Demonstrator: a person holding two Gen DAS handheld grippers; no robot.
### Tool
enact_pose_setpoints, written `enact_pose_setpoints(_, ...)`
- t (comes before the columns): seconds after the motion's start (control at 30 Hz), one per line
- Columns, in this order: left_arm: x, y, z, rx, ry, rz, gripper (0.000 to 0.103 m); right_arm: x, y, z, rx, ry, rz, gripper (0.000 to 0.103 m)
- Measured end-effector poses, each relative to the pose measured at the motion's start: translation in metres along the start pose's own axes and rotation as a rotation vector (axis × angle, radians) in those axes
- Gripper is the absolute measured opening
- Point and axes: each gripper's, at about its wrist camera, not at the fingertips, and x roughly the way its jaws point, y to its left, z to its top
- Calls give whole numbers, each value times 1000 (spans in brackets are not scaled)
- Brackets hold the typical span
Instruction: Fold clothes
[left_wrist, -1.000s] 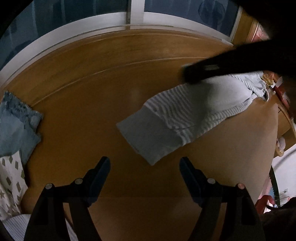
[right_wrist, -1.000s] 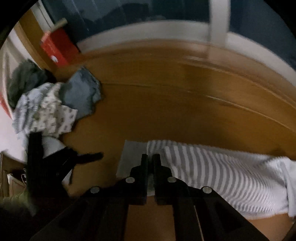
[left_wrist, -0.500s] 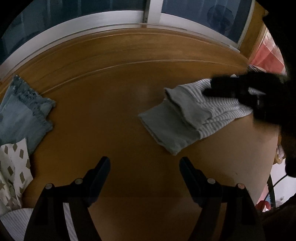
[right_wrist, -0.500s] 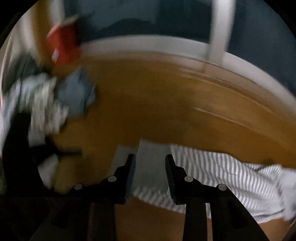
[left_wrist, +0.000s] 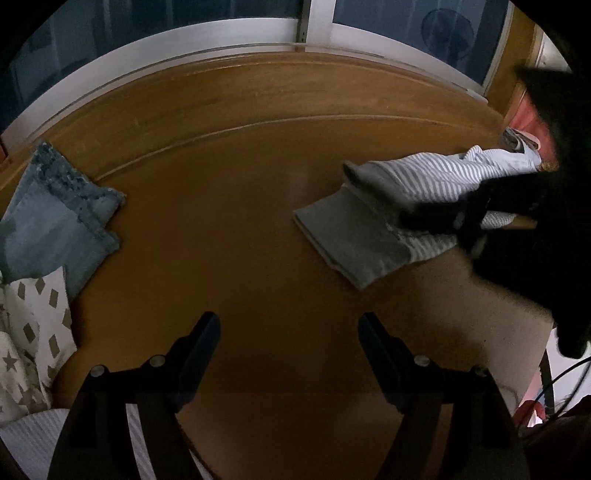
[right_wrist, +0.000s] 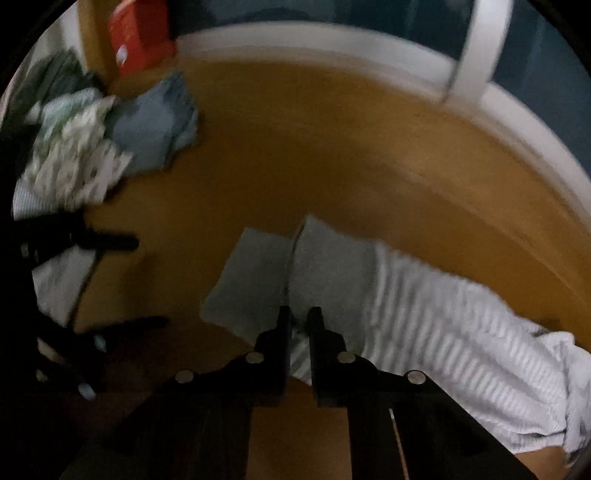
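Currently, the striped garment (right_wrist: 436, 314) is laid flat on the wooden table (left_wrist: 229, 206), its plain grey band (right_wrist: 258, 280) doubled back on itself at the end pointing away from the window frame (left_wrist: 221, 33). In the right wrist view the right gripper (right_wrist: 299, 325) is seen closed to a narrow slit over the near edge of the striped garment, just below the grey band; cloth is visible between the fingers (right_wrist: 282, 332), so a pinch on the fabric is read. In the left wrist view the same gripper (left_wrist: 436, 219) is shown as a dark, blurred shape lying across the striped garment (left_wrist: 443, 177), beside the grey band (left_wrist: 351, 236).

The left gripper (left_wrist: 288, 332) is held wide apart, with only bare table between its fingers (left_wrist: 203, 336); nothing is gripped. It is positioned well apart from the striped garment, on the side away from the window frame.

A folded blue denim piece (left_wrist: 55, 218) is placed at the opposite end of the table from the striped garment, with a white patterned cloth (left_wrist: 33, 332) touching it on the near side. A white ribbed fabric (left_wrist: 33, 435) is seen beneath the left gripper. A red box (right_wrist: 136, 37) is seen past the denim piece (right_wrist: 155, 122), near the window frame. The right wrist view is motion-blurred, so finer detail cannot be told.
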Motion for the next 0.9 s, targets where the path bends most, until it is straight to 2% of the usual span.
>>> enact_pose_setpoints(0.1,1,0,0,-8,2,-1,76,-45,-6,19,93,-135,66,9)
enact_pose_setpoints(0.17,2,2,-1,-12,8,-1,76,-56,-3,27,143,-180,136,9)
enact_pose_setpoints(0.23,4,2,-2,-16,13,2,76,-44,1,27,169,-168,197,9)
enact_pose_setpoints(0.37,2,-2,-1,-13,6,12,76,10,19,11,154,-45,244,9)
enact_pose_setpoints(0.43,2,-2,-2,-18,5,22,76,25,26,2,130,-3,245,9)
enact_pose_setpoints(0.53,2,-1,-3,-31,7,32,76,39,38,-7,106,12,240,9)
enact_pose_setpoints(0.73,-8,-9,3,-41,-21,57,76,35,41,-5,87,17,216,14)
enact_pose_setpoints(0.77,-11,-9,6,-44,-31,57,76,30,42,-5,95,11,211,14)
enact_pose_setpoints(0.83,-18,-12,15,-41,-59,47,76,7,34,-6,136,-59,228,15)
enact_pose_setpoints(0.9,-21,-20,28,-10,-87,18,76,-17,17,-12,191,-138,218,25)
